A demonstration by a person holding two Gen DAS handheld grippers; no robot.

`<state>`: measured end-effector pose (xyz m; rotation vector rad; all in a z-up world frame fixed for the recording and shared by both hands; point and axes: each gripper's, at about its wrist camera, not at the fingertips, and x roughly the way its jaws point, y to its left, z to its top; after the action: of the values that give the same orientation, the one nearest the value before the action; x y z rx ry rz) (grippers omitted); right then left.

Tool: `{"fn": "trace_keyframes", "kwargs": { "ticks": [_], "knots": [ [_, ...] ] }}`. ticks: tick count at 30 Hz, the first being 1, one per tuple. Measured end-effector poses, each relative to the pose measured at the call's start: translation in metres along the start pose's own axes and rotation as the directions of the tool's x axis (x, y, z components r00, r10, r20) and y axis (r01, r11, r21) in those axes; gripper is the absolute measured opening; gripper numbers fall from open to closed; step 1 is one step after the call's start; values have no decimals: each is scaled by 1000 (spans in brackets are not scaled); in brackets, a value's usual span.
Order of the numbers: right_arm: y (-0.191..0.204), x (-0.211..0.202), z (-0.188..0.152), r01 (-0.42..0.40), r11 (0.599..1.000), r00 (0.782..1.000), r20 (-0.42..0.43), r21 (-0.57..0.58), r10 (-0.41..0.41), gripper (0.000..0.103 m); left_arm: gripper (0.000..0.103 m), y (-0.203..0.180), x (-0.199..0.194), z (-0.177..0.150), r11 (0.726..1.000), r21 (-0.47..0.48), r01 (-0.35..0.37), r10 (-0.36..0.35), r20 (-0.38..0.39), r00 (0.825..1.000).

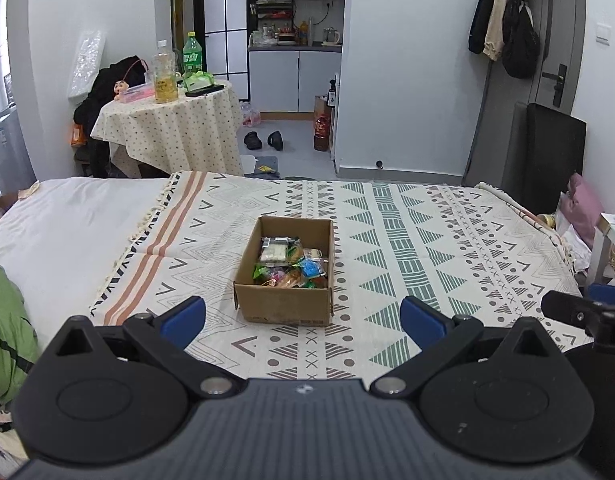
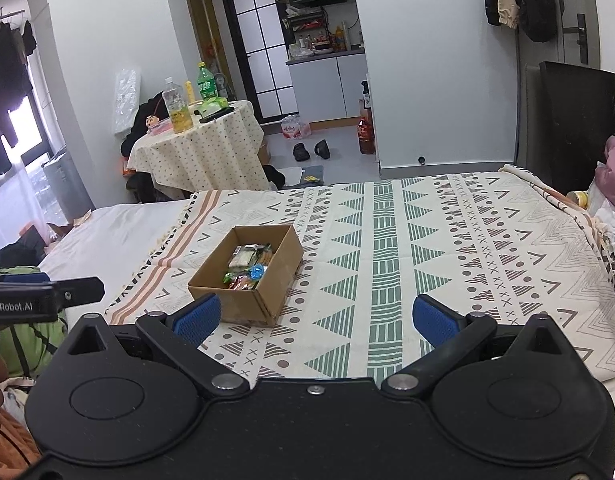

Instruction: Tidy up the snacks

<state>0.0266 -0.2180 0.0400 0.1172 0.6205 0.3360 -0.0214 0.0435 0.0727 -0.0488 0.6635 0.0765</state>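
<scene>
A cardboard box (image 1: 285, 270) is sitting on the patterned blanket (image 1: 407, 248) that is covering the bed, and the snacks (image 1: 291, 266) are lying packed inside it, a pale packet at the far end and brighter wrappers nearer. The left gripper (image 1: 303, 320) is hovering at the near edge of the bed with its jaws spread wide and grasping nothing; the box is lying just beyond them, centred in the gap. The right gripper (image 2: 317, 318) is also hovering with jaws released and empty; in its view the box (image 2: 247, 276) is lying ahead and to the left, just past the left blue pad (image 2: 199, 316). A round bench (image 1: 175, 120) with bottles is standing far left.
</scene>
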Motion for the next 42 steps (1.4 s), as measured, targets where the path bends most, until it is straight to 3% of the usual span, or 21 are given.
{"fn": "trace_keyframes", "kwargs": {
  "ticks": [42],
  "knots": [
    [2,0,-2,-27,1000,1000,-9,7,27,103,103,-2,4,-4,998,-18,52,-52,-11,999]
  ]
}}
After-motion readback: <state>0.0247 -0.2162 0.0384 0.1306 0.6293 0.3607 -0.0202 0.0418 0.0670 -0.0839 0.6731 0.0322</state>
